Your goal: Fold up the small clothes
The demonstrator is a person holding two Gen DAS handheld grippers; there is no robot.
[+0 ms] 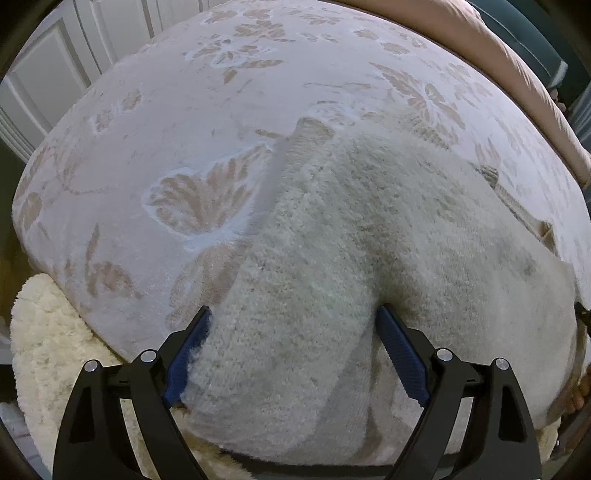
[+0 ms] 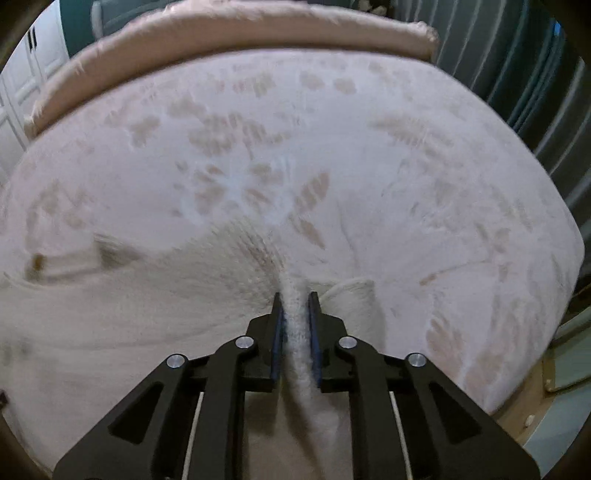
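Note:
A cream fuzzy knit garment (image 1: 351, 229) lies spread on the bed cover (image 1: 177, 122), one sleeve running up to a ribbed cuff (image 1: 310, 131). My left gripper (image 1: 294, 309) points down over the lower part of that sleeve and stands wide open, a blue pad on each side of the fabric without squeezing it. In the right wrist view the same garment (image 2: 147, 306) fills the lower left. My right gripper (image 2: 295, 295) is shut on a pinched ridge of its fabric, which runs back between the pads. A rolled edge of the garment (image 2: 354, 299) lies just right of the fingers.
The bed cover (image 2: 406, 177) is pale with a tan leaf and flower pattern. A folded pink blanket (image 2: 229, 35) lies along its far edge. A fluffy cream throw (image 1: 44, 332) hangs off the near left corner. White cabinet doors (image 1: 44, 77) stand beyond the bed.

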